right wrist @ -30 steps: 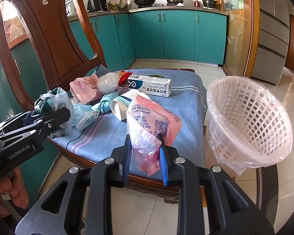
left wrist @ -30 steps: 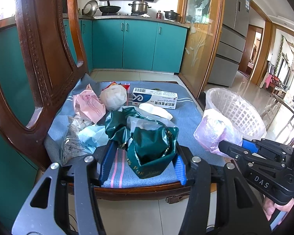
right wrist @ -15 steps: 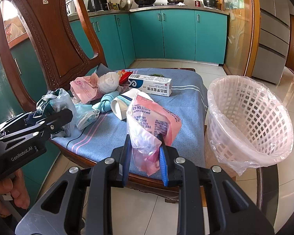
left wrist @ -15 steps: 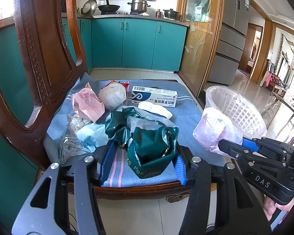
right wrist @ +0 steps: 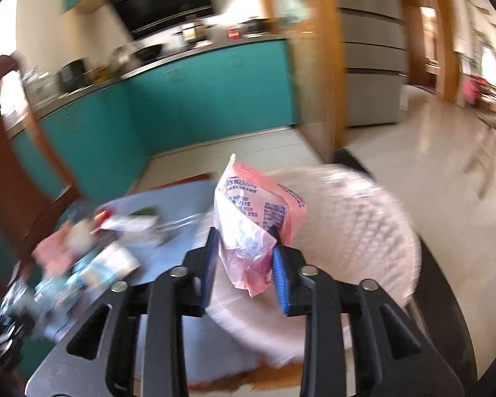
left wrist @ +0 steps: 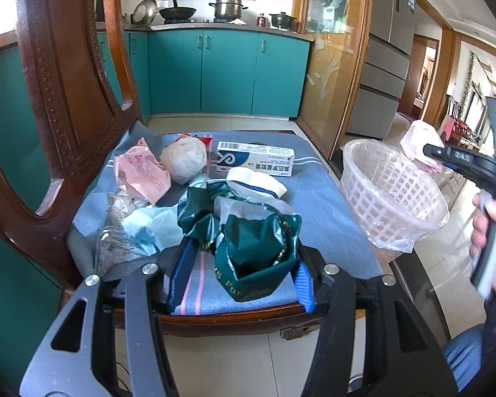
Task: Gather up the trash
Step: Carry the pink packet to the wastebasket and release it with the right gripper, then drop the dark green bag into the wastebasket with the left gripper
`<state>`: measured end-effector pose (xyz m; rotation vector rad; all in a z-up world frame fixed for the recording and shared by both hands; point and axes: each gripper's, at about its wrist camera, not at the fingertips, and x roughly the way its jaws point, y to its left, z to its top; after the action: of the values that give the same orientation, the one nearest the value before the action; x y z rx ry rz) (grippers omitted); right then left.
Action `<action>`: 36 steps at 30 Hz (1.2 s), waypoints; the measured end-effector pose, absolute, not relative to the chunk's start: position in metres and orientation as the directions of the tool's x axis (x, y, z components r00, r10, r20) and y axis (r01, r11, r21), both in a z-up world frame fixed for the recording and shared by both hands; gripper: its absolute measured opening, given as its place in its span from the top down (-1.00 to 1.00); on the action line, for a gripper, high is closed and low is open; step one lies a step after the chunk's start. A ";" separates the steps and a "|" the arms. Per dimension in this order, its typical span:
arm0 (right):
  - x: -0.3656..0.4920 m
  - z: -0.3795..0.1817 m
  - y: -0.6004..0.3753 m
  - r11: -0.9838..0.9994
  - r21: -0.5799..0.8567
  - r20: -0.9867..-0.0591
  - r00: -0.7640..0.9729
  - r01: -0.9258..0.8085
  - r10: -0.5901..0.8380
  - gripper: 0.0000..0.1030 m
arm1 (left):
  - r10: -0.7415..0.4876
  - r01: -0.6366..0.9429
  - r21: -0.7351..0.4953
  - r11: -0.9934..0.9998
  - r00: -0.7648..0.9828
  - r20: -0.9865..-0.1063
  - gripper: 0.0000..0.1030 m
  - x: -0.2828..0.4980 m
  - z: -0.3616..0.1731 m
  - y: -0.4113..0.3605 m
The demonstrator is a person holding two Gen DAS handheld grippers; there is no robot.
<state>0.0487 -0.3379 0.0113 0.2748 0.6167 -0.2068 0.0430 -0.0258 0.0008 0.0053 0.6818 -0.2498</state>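
Note:
My left gripper (left wrist: 239,259) is shut on a crumpled green foil bag (left wrist: 254,241) just above the front of the blue chair cushion (left wrist: 317,205). My right gripper (right wrist: 244,258) is shut on a pink plastic bag (right wrist: 258,218) and holds it over the white lined basket (right wrist: 363,231). In the left wrist view the right gripper (left wrist: 430,150) with the pink bag (left wrist: 420,139) is above the far rim of the basket (left wrist: 390,198). The right wrist view is blurred.
On the cushion lie a white and blue box (left wrist: 254,162), a white paper ball (left wrist: 183,160), a pink wrapper (left wrist: 139,172), a paper cup (left wrist: 256,183), pale blue tissue (left wrist: 152,225) and a clear bag (left wrist: 115,248). The wooden chair back (left wrist: 66,99) rises at left.
My right gripper has swung up and to the right with the pink bag, from beside the cushion to above the basket. The left gripper and the green bag have stayed put.

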 end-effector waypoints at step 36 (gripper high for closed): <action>0.000 0.032 -0.396 0.824 0.309 -0.467 0.830 0.476 -0.304 -0.76 | -0.325 0.407 0.000 0.913 0.728 -0.604 -0.85 0.101 0.030 -0.165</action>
<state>-0.0003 -0.3965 0.0321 0.4319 0.4159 -0.4273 0.1014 -0.1648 0.0299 0.1360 0.6393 -0.4047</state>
